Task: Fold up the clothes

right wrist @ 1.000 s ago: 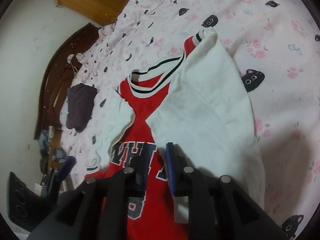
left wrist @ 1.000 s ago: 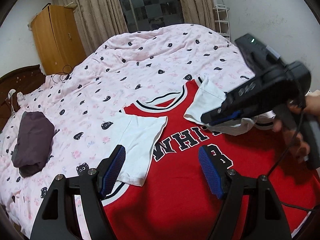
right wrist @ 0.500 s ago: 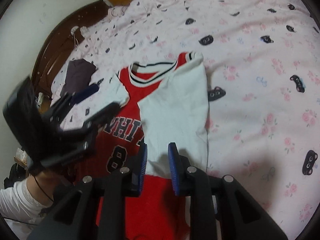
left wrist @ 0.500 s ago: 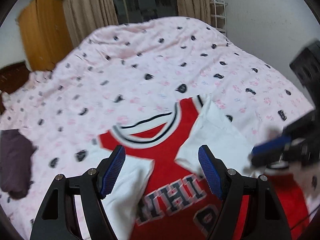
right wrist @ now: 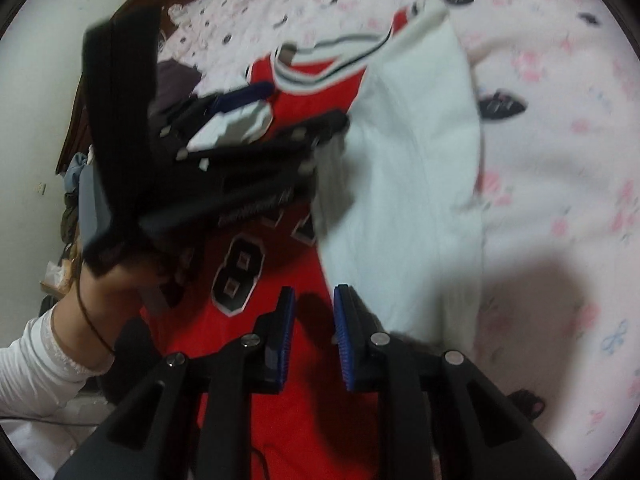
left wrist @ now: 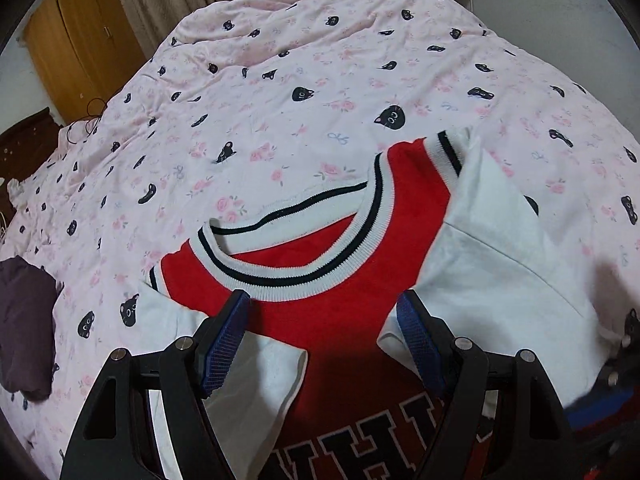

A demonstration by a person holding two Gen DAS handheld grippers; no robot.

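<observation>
A red jersey shirt (left wrist: pixel 340 308) with a striped white collar, white sleeves and dark lettering lies flat on the bed. Both white sleeves are folded in over the red body, the right one (left wrist: pixel 512 280) larger. My left gripper (left wrist: pixel 324 344) is open and empty, hovering just above the chest below the collar. In the right wrist view the jersey (right wrist: pixel 280 360) shows its number 8, and my right gripper (right wrist: pixel 312 336) is open a little and empty above the lower red body beside the folded white sleeve (right wrist: pixel 420 184). The left gripper (right wrist: pixel 256 120) appears there, blurred, over the chest.
The bed has a pink quilt (left wrist: pixel 320 80) with black cat faces. A dark folded garment (left wrist: pixel 24 328) lies at the left edge. A wooden wardrobe (left wrist: pixel 76 48) and curtains stand behind the bed. A dark headboard (right wrist: pixel 120 40) is at the far left.
My left gripper moved forward up the jersey toward the collar. My right gripper let go of the white sleeve, drew back toward the lower body and its jaws opened slightly.
</observation>
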